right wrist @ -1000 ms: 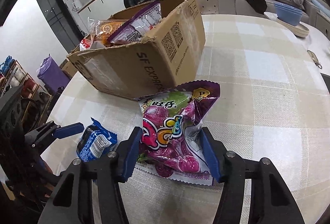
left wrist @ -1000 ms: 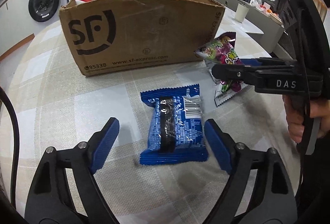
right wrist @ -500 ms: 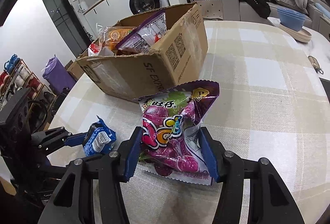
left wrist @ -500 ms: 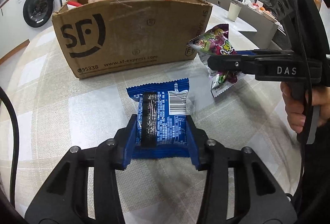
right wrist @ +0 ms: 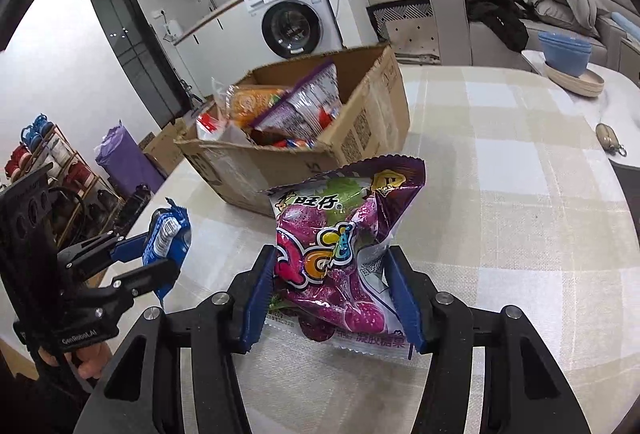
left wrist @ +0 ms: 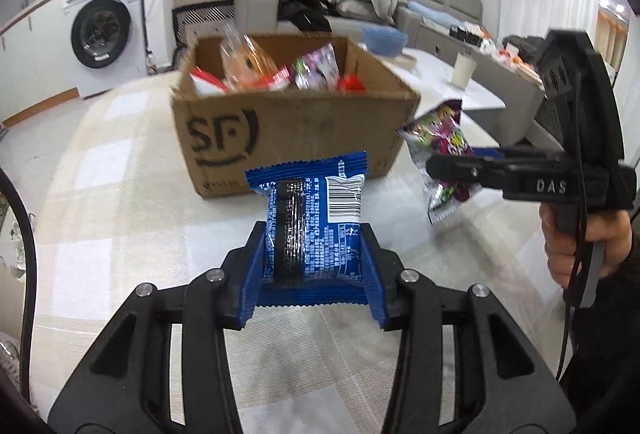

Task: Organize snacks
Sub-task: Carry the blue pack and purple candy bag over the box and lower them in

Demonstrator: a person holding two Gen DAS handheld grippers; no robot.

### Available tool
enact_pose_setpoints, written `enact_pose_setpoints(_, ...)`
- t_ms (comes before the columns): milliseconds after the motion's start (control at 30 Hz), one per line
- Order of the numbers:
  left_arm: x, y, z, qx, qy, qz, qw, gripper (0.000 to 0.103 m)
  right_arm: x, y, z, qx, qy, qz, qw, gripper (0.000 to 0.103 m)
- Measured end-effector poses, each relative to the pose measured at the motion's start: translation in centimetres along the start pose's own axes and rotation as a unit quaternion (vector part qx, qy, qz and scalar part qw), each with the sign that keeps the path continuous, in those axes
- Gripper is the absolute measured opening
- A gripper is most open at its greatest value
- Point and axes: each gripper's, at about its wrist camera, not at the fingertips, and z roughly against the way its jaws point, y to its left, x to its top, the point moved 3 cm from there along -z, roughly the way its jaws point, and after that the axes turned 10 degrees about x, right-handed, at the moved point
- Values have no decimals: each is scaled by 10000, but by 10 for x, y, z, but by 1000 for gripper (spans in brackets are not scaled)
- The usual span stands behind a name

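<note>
Above the bench (left wrist: 120, 234), your left tongs (left wrist: 312, 266) and right tongs (right wrist: 332, 294) have lifted the clamped blue biscuit packet (left wrist: 314, 218) and purple gummy bag (right wrist: 344, 254), ready for the cardboard box (left wrist: 288, 138).

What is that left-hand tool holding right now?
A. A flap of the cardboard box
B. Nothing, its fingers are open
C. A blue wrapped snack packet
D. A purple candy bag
C: the left gripper has its blue fingers pressed on both sides of the blue crinkle-edged foil snack packet, held clear of the checked tablecloth; the purple candy bag sits in the right gripper.
</note>
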Motion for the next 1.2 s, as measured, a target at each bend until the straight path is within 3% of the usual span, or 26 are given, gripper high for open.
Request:
enact_pose_setpoints(233, 15, 16, 43, 407, -535, 125, 9977, 40, 9, 14, 25, 196, -561, 166, 9981, 56)
enact_pose_setpoints(533, 29, 42, 74, 573, -796, 271, 9948, 40, 17, 27, 49, 356, -1305, 264, 9905, 56)
enact_pose_setpoints(1200, 72, 50, 51, 663, -897, 490, 9925, 41, 32, 67, 47, 308, -1765, 614, 9819, 56)
